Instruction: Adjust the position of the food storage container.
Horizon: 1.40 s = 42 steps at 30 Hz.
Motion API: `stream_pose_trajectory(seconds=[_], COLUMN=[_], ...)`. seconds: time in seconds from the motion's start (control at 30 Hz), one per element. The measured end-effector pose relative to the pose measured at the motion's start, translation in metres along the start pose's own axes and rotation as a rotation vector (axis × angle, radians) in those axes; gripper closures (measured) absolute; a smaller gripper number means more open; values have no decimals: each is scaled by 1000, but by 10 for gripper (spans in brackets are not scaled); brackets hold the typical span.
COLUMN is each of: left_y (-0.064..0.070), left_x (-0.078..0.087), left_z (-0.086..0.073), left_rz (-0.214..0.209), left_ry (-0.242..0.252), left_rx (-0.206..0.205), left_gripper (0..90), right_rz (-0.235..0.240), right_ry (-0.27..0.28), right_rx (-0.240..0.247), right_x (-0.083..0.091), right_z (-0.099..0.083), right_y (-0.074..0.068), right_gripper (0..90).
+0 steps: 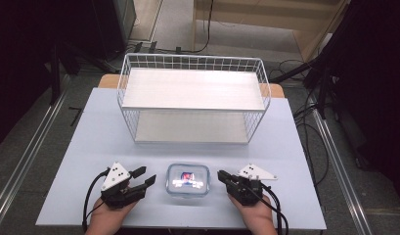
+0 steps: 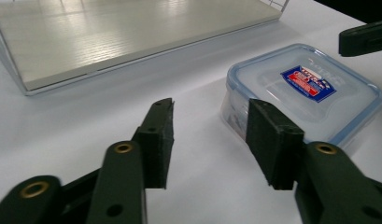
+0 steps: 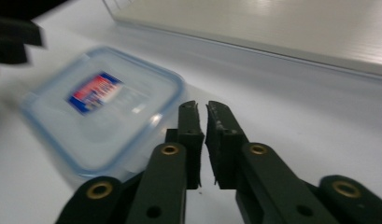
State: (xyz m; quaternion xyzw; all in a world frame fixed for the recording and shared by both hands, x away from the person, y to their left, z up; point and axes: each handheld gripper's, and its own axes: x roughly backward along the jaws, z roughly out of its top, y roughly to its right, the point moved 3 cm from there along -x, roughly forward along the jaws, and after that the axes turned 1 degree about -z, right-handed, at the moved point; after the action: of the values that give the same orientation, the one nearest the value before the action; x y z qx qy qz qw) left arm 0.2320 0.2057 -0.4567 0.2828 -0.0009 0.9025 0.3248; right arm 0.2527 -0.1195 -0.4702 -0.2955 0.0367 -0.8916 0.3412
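Clear lidded container [image 1: 188, 179] with blue-rimmed lid and a red/blue label sits flat on the worktop [image 1: 90, 147], near the front edge, centred between both claws and in front of the wire rack. Left claw [image 1: 144, 176] just beside its left side, jaws spread wide, grasping nothing; in the left gripper view [image 2: 209, 140] one jaw stands in front of the container's near corner [image 2: 310, 88], contact can't be confirmed. Right claw [image 1: 222, 175] just beside the container's right side, jaws nearly closed with a thin gap, nothing between them; right gripper view [image 3: 201, 135] shows the tips next to the container's edge [image 3: 104, 112], apart from it or barely touching, can't tell. White wire rack [image 1: 192, 98] behind, two white shelves, well apart from the container. A hand [image 1: 107, 218] holds each claw at the near edge.
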Motion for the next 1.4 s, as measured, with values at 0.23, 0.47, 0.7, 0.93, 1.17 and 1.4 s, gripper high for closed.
stream_pose_trajectory(seconds=[0.23,0.47,0.7,0.93,1.17,1.4], left_y=[13,20,20,19,22,23], left_x=[-17,-32,-35,-40,-45,-43], left_z=[3,2,3,1,-2,-3], left_rz=[-70,-115,-149,-160,-190,-201], left_ry=[-20,-54,-60,-76,-85,-82], left_rx=[80,105,153,172,185,192], left_gripper=[384,316,309,293,269,270], right_rz=[33,34,24,23,34,54], right_ry=[28,-20,-23,-44,-56,-66], right_rx=[-72,-72,-82,-98,-130,-130], right_x=[-2,-15,-22,-30,-34,-33], right_z=[4,3,3,1,0,-1], right_y=[-13,-22,-27,-29,-27,-29], right_gripper=[544,390,368,342,256,235])
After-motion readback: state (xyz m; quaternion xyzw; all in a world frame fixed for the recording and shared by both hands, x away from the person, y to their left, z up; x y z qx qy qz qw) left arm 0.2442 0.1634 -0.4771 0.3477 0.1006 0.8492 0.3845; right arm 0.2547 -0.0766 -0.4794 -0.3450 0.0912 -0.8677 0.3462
